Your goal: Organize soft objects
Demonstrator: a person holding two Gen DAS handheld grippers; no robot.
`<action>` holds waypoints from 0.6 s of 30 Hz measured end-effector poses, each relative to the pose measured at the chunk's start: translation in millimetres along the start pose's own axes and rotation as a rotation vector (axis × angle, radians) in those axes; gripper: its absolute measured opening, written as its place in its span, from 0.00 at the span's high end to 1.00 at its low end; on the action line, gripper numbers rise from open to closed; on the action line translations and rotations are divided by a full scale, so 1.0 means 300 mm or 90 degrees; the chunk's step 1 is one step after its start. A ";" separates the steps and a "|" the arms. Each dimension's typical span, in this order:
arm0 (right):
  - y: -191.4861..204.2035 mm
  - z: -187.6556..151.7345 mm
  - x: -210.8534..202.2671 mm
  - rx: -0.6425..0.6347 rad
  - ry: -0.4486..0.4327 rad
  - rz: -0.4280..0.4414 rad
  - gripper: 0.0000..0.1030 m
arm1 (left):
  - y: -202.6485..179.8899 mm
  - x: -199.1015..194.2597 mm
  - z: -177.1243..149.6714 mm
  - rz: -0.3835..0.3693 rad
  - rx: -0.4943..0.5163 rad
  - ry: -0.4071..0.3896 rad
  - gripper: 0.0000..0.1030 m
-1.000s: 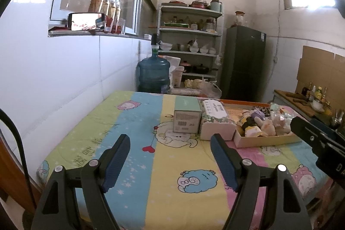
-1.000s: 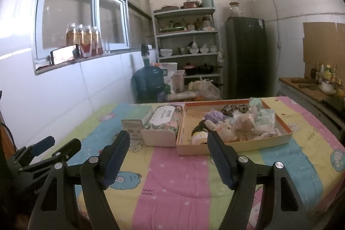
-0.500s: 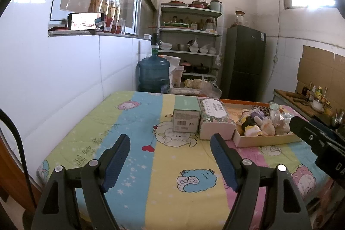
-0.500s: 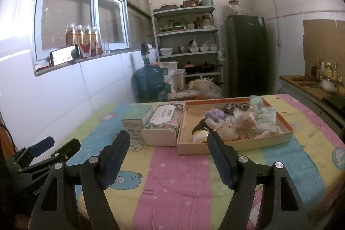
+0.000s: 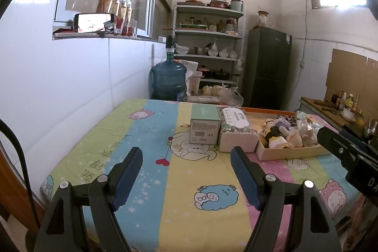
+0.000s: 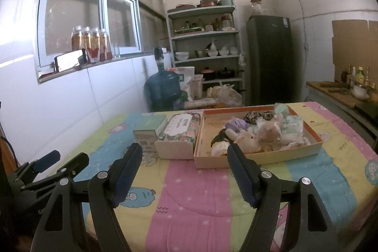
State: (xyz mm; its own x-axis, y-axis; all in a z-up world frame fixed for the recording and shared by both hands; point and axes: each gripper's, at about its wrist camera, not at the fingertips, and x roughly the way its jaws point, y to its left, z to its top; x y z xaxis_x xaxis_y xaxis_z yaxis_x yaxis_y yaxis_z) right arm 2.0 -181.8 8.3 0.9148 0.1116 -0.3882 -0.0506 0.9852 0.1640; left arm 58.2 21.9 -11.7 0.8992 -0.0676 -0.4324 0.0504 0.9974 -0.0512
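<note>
A shallow cardboard tray (image 6: 259, 155) on the table holds several soft objects: a pale plush toy (image 6: 245, 139), a purple one (image 6: 235, 125), a leopard-print piece (image 6: 257, 115) and wrapped soft packs (image 6: 291, 125). The tray also shows in the left wrist view (image 5: 290, 152). A floral tissue box (image 6: 179, 134) and a mint green box (image 5: 204, 128) stand left of the tray. My left gripper (image 5: 186, 164) is open and empty above the near table. My right gripper (image 6: 184, 163) is open and empty, short of the tray's front wall.
The table carries a striped cartoon cloth (image 6: 200, 193). A white tiled wall (image 5: 59, 91) runs along its left. Behind stand a blue water jug (image 5: 169, 82), shelves with dishes (image 5: 209, 49) and a dark fridge (image 5: 269, 67). A counter with bottles (image 6: 349, 89) is at the right.
Both grippers have drifted slightly; the tray and boxes sit a little lower in the views. Nothing was taken hold of or let go.
</note>
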 end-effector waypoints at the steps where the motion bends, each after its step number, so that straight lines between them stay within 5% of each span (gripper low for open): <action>1: 0.000 0.000 0.000 -0.001 -0.001 0.000 0.26 | 0.000 0.000 0.000 0.000 0.000 0.000 0.26; 18: 0.011 -0.005 0.003 -0.004 -0.001 0.001 0.26 | 0.004 -0.004 -0.002 0.009 0.001 -0.007 0.26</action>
State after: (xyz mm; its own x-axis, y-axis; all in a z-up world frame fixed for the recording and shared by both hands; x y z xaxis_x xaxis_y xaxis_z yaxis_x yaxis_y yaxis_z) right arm 2.1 -178.3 7.1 0.9153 0.1127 -0.3867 -0.0546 0.9859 0.1581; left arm 57.0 23.2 -11.8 0.9046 -0.0535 -0.4229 0.0385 0.9983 -0.0437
